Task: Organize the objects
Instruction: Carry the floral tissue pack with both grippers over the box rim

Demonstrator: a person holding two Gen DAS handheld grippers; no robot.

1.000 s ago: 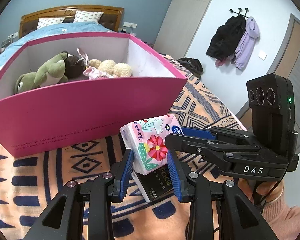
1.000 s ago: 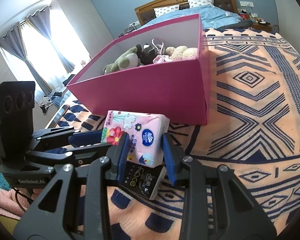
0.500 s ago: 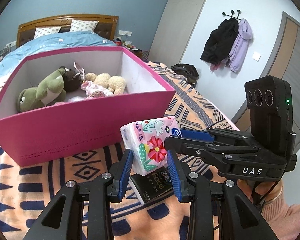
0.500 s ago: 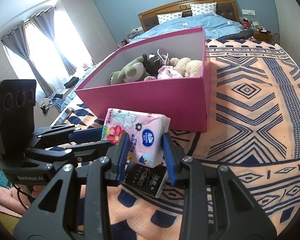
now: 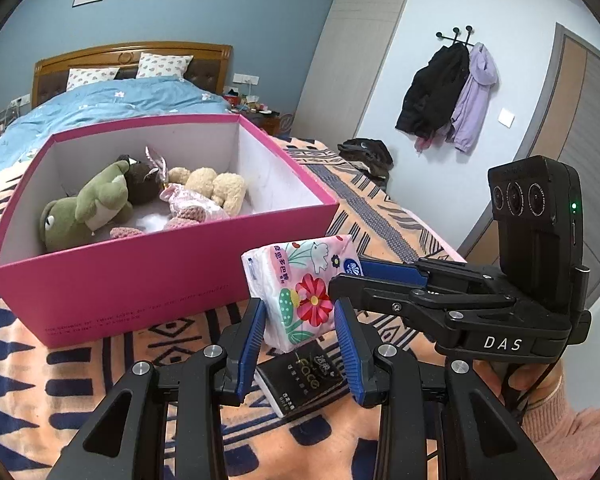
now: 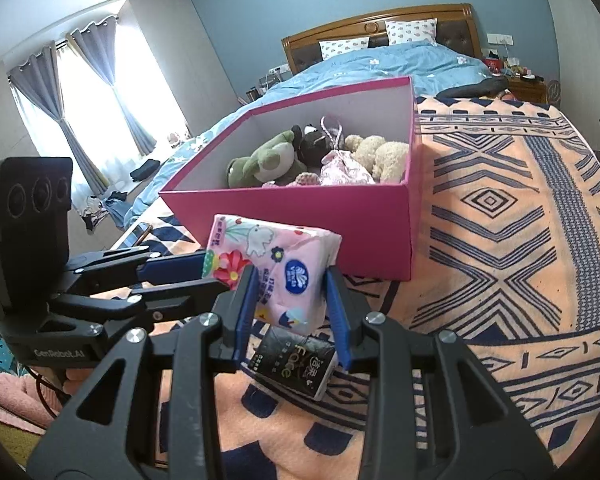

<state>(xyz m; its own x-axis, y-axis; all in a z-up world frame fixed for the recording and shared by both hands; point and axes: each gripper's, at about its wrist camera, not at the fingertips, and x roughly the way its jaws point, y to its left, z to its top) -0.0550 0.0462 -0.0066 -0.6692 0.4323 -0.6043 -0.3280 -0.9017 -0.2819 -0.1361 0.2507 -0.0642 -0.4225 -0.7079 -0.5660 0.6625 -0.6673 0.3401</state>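
1. The blue-padded fingers [image 5: 252,336] of the left gripper [image 5: 298,336] and those of the right gripper [image 6: 290,308] are both clamped on one soft, floral-printed tissue pack [image 5: 300,280], each at its own end.
2. The pack, a plump crinkly plastic brick, hangs clear of the bed's blanket [image 6: 500,240], in front of the pink box [image 5: 140,280].
3. Beneath it lies a flat black tissue pack [image 5: 304,376] with glossy lettering, resting on the fuzzy orange and navy geometric blanket.
4. The rigid pink cardboard box holds a green plush frog [image 5: 84,208], a dark plush [image 5: 140,180] and a cream teddy [image 5: 216,188].
5. Only the left view shows coats [image 5: 448,96] on wall hooks; only the right view shows curtained windows [image 6: 80,92].
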